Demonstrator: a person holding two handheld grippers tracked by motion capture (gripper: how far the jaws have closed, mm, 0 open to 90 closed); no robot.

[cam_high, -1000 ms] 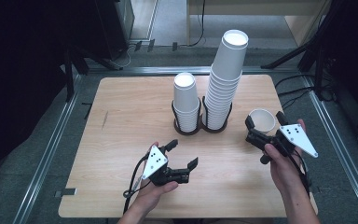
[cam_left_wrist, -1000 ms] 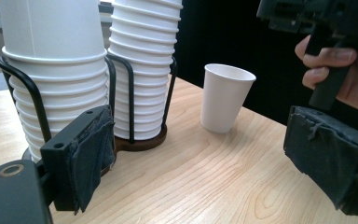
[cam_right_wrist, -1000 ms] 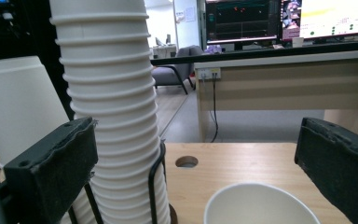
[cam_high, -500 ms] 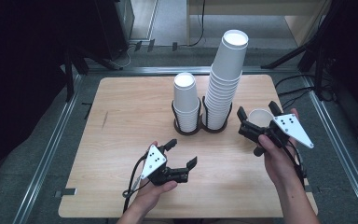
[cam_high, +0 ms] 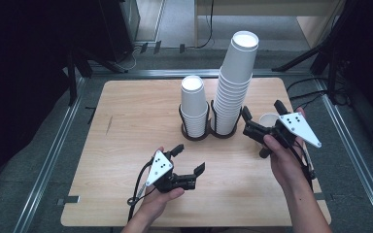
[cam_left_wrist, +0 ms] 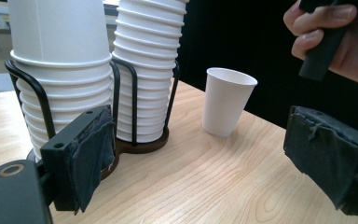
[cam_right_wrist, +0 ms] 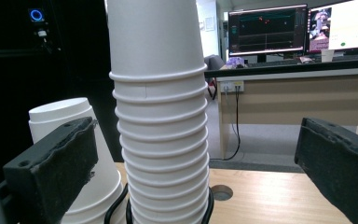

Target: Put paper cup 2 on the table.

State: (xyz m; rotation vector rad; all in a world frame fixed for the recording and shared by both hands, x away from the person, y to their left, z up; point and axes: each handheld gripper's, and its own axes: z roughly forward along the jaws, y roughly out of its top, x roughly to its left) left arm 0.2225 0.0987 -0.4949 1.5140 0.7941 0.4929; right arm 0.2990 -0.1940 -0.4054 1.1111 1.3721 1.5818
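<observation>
You are holding your right claw (cam_high: 262,116) wide open and empty beside the tall cup stack (cam_high: 234,87); the single paper cup (cam_left_wrist: 227,107) standing right of it is light and crushable, so grip mid-wall gently.

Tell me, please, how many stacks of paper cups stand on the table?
2. The short stack stands in the left ring of the black holder, the tall stack in its right ring. A single cup stands apart, beside the right gripper.
</observation>
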